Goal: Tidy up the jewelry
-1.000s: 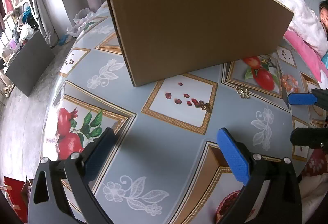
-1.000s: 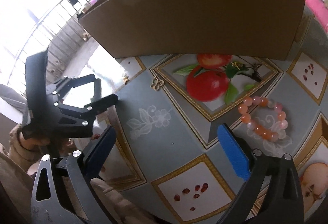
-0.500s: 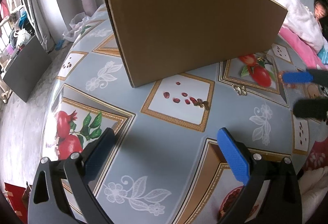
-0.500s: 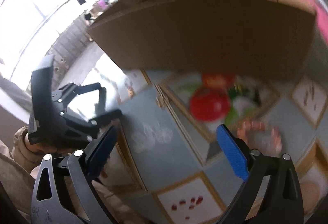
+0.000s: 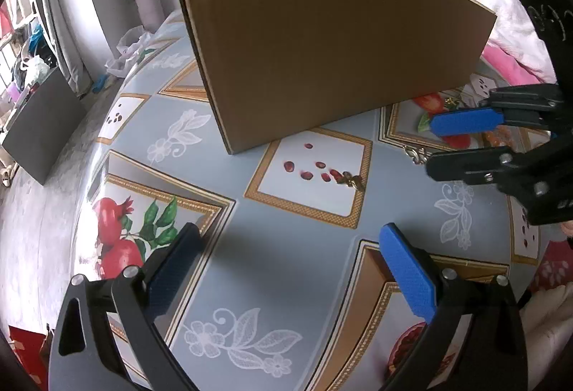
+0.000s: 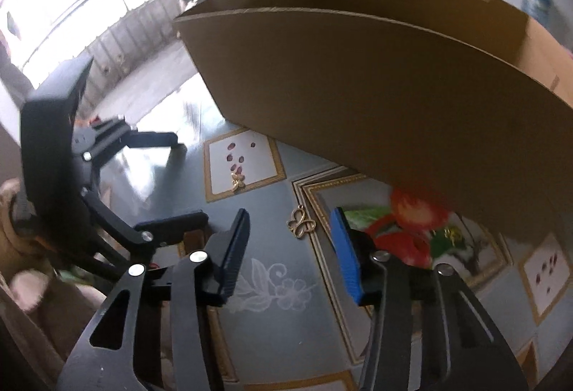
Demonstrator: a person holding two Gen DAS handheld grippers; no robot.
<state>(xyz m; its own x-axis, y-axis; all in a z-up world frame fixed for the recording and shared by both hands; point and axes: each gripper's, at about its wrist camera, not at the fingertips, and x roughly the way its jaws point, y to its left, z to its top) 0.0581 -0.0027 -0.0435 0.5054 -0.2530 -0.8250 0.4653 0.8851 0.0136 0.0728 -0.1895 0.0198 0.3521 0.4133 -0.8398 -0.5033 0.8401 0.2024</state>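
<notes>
A gold butterfly pendant lies on the patterned tablecloth just beyond my right gripper, which is open and empty with its tips on either side below it. The pendant also shows in the left wrist view, beside the right gripper. A second small gold piece lies on a white square of the cloth; it also shows in the right wrist view. My left gripper is open and empty, hovering over the cloth. More jewelry lies on the pomegranate print.
A big open cardboard box stands on the table behind the jewelry; it also shows in the right wrist view. The tablecloth has fruit and flower prints. A pink and white blanket lies at the right.
My right gripper has swung left and dropped close to the butterfly pendant, its jaws narrower than before. The bead bracelet has left its view. My left gripper has barely moved.
</notes>
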